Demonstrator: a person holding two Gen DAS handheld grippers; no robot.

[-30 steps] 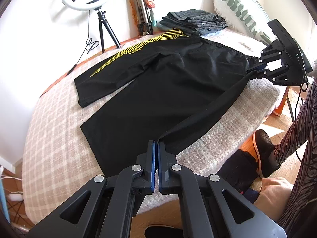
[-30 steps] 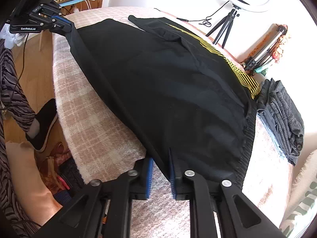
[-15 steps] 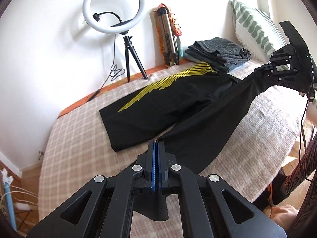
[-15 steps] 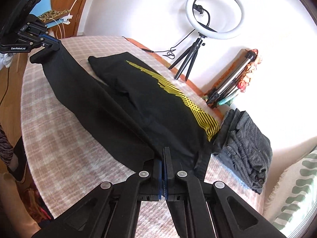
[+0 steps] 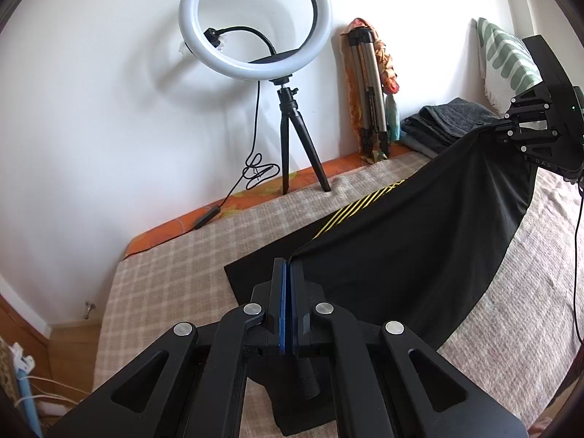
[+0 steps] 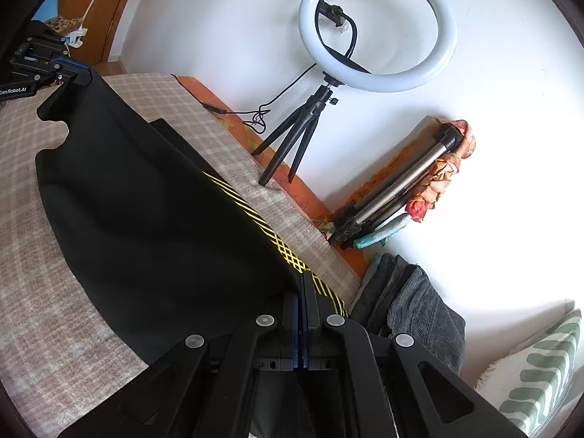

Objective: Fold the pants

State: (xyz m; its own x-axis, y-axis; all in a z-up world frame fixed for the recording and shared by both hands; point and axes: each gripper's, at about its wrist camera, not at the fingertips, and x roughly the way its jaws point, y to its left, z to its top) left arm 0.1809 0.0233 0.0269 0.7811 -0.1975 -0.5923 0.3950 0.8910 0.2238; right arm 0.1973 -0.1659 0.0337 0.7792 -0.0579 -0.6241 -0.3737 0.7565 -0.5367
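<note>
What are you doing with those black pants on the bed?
Folding them. The left gripper and the right gripper are each shut on an edge of the black pants, holding one leg up off the checked blanket. The other leg, with yellow stripes, lies flat underneath.

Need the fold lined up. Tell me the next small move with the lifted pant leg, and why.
Probably carry it on toward the wall and lower it. Left gripper and right gripper are both shut on the raised black leg, and the yellow-striped leg lies flat beyond it.
</note>
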